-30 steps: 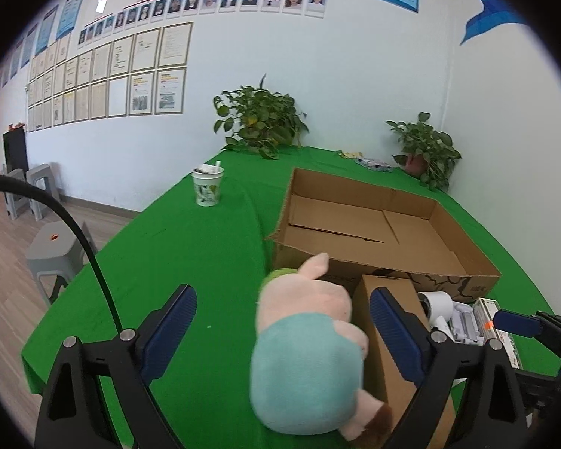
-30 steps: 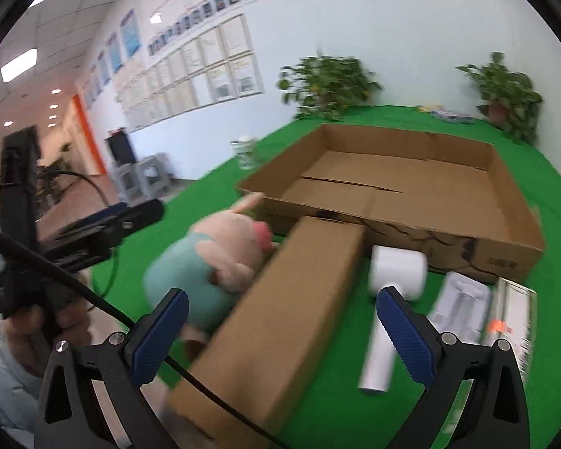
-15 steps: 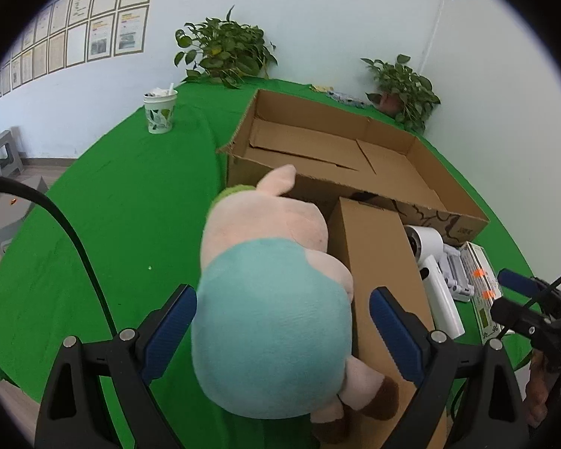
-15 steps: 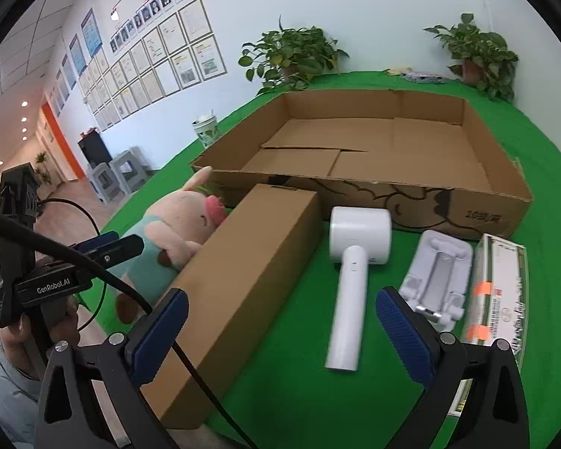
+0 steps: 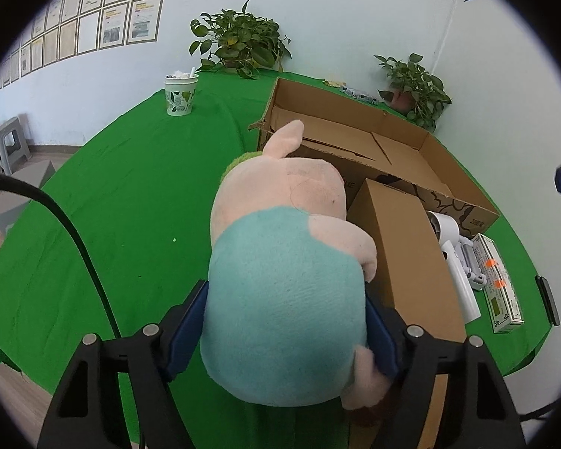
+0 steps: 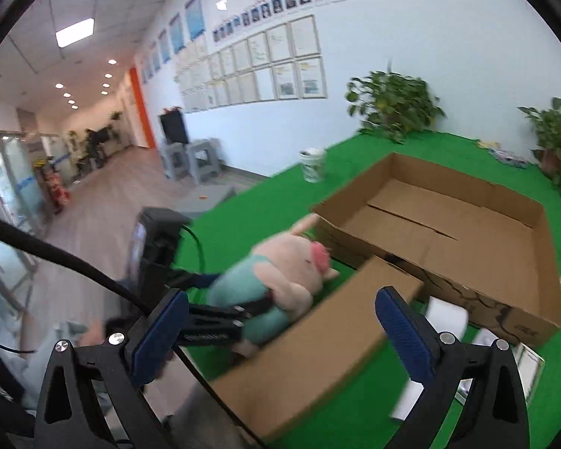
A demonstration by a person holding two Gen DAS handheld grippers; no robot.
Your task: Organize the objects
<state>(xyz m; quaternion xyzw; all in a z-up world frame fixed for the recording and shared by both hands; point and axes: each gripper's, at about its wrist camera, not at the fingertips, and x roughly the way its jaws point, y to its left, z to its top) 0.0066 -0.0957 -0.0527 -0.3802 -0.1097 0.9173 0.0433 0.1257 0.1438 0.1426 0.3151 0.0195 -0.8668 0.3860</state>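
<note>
Left gripper point(image 5: 284, 325), wide a second ago, just closed and now clamped on the pig point(image 5: 280, 262), at the carton's point(image 5: 396, 262) nine o'clock; right gripper point(image 6: 280, 336) spread; tray point(image 5: 422, 157) empty

The left wrist view is set just behind the plush pig point(image 5: 284, 292), which fills its near centre, and is aimed downward across the green table point(image 5: 131, 202) toward the far wall. The right wrist view is held farther back to the right, facing leftward over the long closed carton point(image 6: 318, 355). The pig, the carton and the open cardboard box point(image 6: 448, 232) are shared by both.
</note>
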